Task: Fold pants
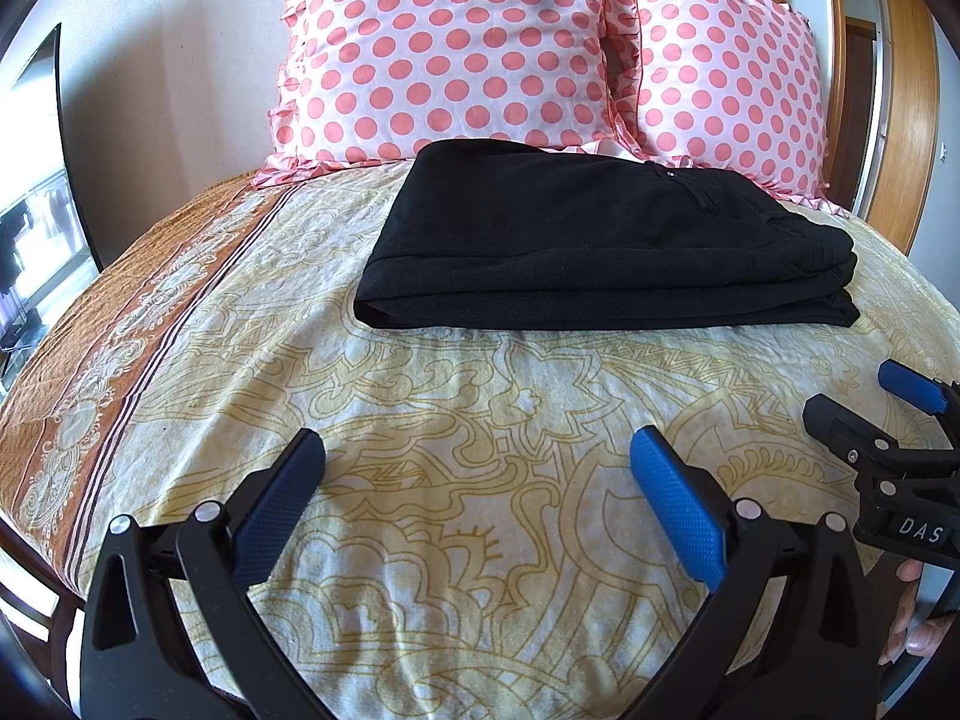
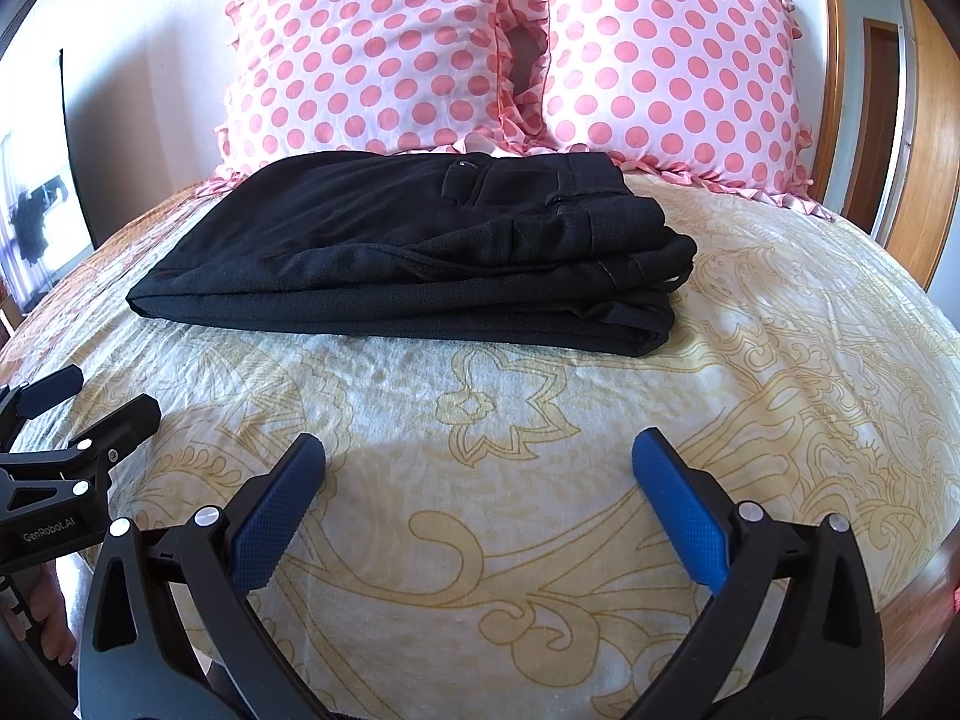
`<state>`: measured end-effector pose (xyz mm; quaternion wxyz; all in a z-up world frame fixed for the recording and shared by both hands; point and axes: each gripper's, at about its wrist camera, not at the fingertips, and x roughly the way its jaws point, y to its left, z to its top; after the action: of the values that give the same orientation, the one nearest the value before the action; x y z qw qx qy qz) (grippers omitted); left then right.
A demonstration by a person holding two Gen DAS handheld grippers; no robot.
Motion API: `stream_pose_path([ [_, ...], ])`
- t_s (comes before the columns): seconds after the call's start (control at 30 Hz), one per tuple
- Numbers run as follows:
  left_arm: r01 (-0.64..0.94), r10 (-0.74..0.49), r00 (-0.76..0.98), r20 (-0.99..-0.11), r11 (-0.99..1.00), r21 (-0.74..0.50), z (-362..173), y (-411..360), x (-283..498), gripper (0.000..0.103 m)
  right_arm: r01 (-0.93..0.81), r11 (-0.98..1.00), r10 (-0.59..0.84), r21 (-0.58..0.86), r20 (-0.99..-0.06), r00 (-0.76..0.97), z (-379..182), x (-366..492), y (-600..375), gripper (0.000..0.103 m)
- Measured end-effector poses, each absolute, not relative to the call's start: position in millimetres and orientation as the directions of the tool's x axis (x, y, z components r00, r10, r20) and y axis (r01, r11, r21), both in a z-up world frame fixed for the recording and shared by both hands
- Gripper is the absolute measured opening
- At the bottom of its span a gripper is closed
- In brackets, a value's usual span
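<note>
Where the left wrist view looks up the bed [image 1: 420,396], the black pants [image 1: 600,240] lie already folded into a flat stack ahead of the left claw [image 1: 477,468], just short of the polka-dot pillows [image 1: 444,54]; the claw stands wide open and empty, apart from the cloth; the stack's long axis runs across the view, and it sits a little to the right of the claw's line; the right claw [image 1: 858,396] shows at the right edge, its jaws apparently parted.

In the right wrist view the pants [image 2: 408,252] lie ahead and slightly left of the right claw [image 2: 480,468], which is also spread open and holds nothing; waistband end to the right; neither claw looks clearly nearer, and the folding seems finished.
</note>
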<state>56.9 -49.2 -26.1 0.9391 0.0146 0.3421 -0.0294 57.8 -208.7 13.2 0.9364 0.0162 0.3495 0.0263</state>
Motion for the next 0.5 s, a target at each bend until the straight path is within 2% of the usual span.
stream_pose_path([
  [0.5, 0.065, -0.045, 0.764, -0.643, 0.998, 0.007, -25.9, -48.9, 56.8, 0.101, -0.035, 0.998, 0.059, 0.049, -0.65, 0.758, 13.9, 57.3, -209.3, 0.102],
])
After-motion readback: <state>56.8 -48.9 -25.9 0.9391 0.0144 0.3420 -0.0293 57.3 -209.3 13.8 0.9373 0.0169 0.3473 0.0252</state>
